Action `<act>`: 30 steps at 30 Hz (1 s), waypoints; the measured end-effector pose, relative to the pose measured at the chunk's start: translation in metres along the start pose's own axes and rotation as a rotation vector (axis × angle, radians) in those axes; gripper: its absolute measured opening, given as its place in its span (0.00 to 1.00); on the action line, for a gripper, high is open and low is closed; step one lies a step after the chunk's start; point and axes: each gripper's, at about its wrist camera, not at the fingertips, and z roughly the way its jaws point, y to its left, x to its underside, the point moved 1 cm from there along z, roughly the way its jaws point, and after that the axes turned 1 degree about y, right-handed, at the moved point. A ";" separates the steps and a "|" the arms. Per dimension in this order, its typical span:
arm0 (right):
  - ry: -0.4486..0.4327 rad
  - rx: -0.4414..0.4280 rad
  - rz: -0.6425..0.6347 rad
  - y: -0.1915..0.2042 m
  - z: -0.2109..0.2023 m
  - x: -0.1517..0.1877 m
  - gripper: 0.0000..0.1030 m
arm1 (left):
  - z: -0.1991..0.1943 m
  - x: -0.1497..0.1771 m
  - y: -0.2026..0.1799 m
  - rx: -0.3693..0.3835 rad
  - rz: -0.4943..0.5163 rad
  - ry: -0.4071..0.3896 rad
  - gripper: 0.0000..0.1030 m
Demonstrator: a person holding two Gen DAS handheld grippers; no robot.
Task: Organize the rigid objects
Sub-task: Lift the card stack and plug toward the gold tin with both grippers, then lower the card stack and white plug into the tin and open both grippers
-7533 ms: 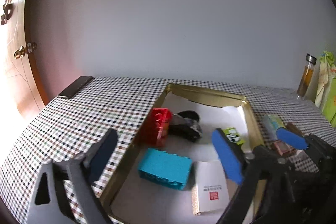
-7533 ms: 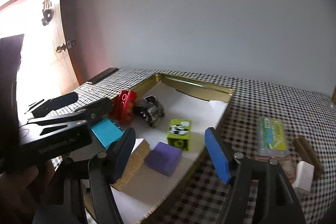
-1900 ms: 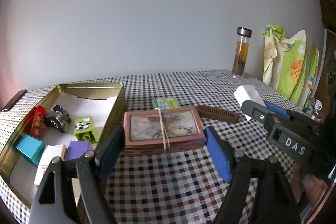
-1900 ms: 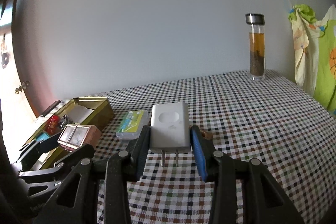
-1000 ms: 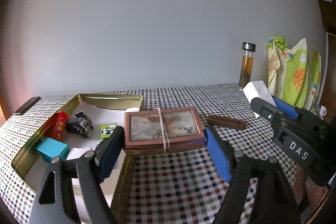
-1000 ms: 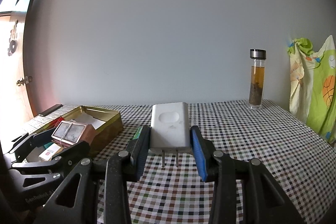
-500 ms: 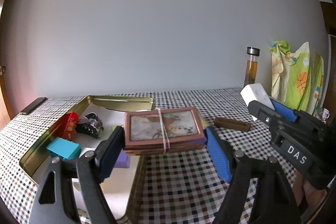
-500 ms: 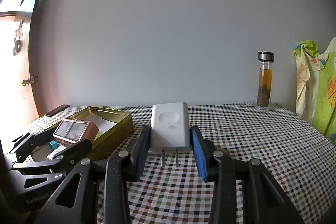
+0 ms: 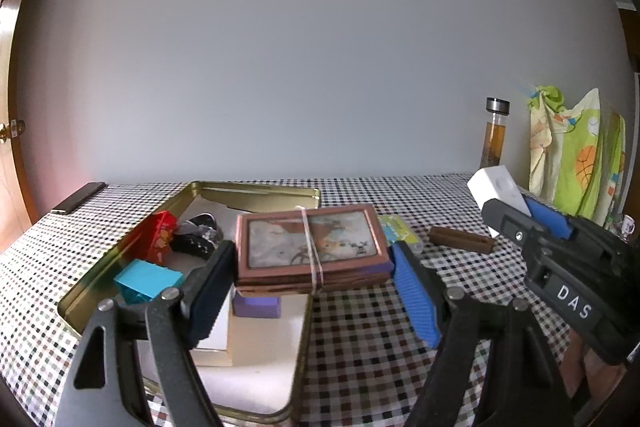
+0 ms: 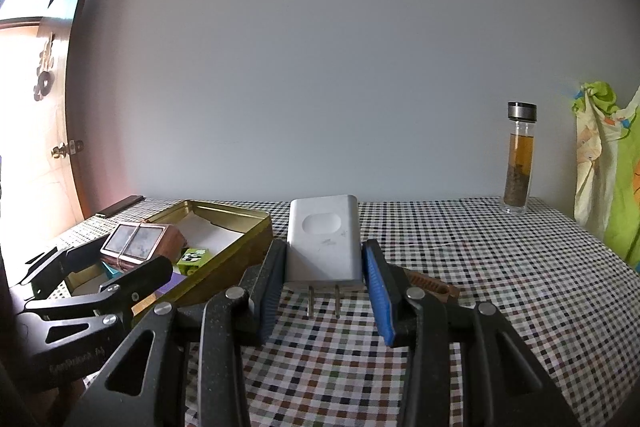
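Framed stack (image 9: 312, 251), string-bound, clamped in my left gripper (image 9: 312, 287) above gold tin (image 9: 256, 189); right gripper (image 10: 324, 287) clenches smooth white charger (image 10: 323, 239).

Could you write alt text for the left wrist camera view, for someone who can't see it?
The left gripper holds a string-tied stack of framed pictures above a gold tin of small toys on a checkered table.

Framed stack (image 9: 312, 247) over tin's (image 9: 256, 189) near right corner; blocks (image 9: 148, 281) inside tin; bottle (image 10: 520, 157) far right.
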 end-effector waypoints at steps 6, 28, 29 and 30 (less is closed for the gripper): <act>-0.002 -0.012 -0.012 0.007 0.000 0.000 0.41 | -0.004 0.001 0.005 -0.011 0.003 -0.006 0.75; 0.000 -0.052 -0.043 0.032 0.002 -0.001 0.41 | -0.007 0.001 0.032 -0.035 -0.032 -0.005 0.75; 0.000 -0.054 -0.044 0.033 0.002 -0.001 0.41 | -0.007 0.001 0.033 -0.036 -0.034 -0.005 0.75; 0.001 -0.054 -0.045 0.034 0.002 -0.001 0.41 | -0.007 0.001 0.034 -0.037 -0.035 -0.005 0.75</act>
